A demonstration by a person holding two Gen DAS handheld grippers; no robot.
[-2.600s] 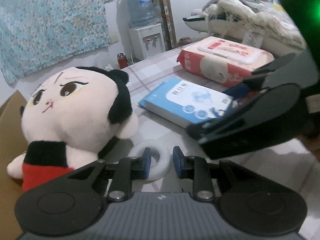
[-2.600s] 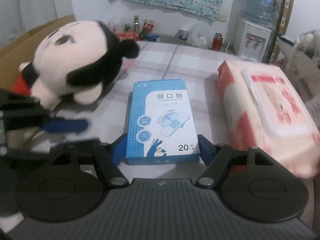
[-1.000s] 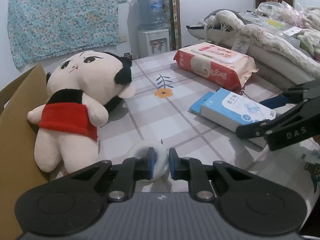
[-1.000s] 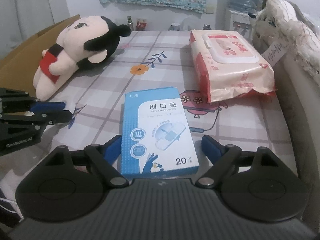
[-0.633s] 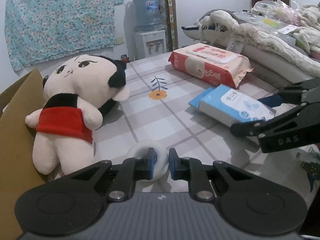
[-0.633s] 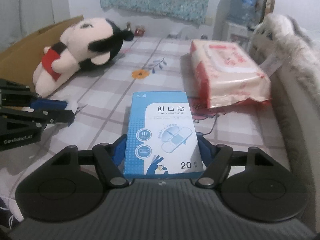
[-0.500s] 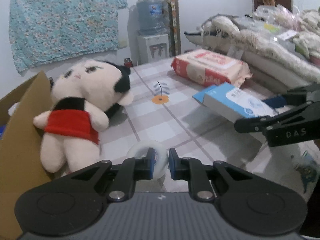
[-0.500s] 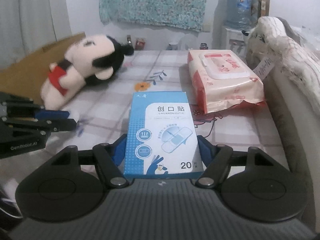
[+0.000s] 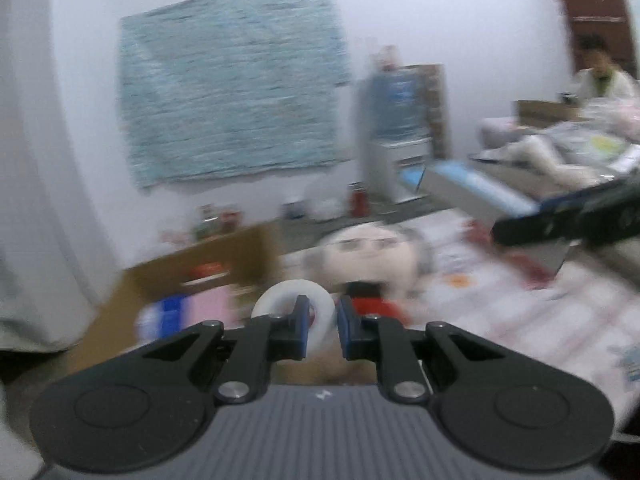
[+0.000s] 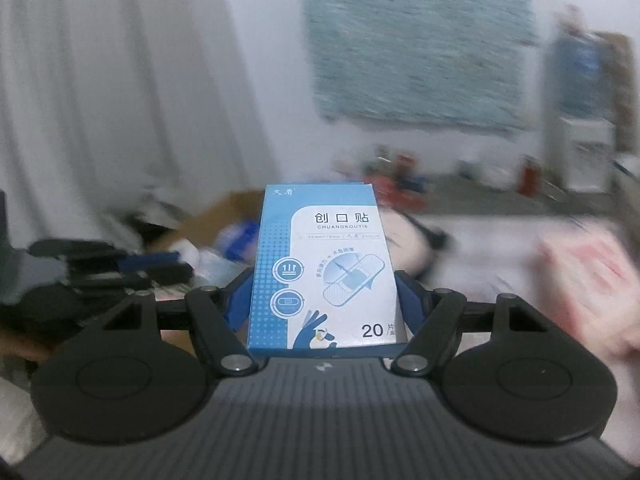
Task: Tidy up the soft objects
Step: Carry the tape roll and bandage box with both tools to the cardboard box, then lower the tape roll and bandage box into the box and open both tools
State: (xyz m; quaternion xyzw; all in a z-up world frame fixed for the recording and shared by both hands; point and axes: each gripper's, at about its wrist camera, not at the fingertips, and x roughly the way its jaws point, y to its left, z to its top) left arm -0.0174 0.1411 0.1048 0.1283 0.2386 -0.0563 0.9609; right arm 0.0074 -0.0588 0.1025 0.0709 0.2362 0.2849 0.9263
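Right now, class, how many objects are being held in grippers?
2. A white ring is pinched in the left gripper; a blue bandage box is clamped in the right gripper. Blur could hide anything further.

Blue box [image 10: 320, 268]: "创口贴", "CHUANGKOUTIE"; "20"

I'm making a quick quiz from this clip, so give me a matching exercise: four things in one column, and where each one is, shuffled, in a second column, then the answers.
Things:
1. white ring
2. blue plaster box
3. plush doll
4. teal cloth

Places:
A. hanging on the wall
B. between the fingers of the right gripper
C. lying on the checked table
D. pinched by the left gripper

Pairs: 1-D, 2-B, 3-C, 4-A
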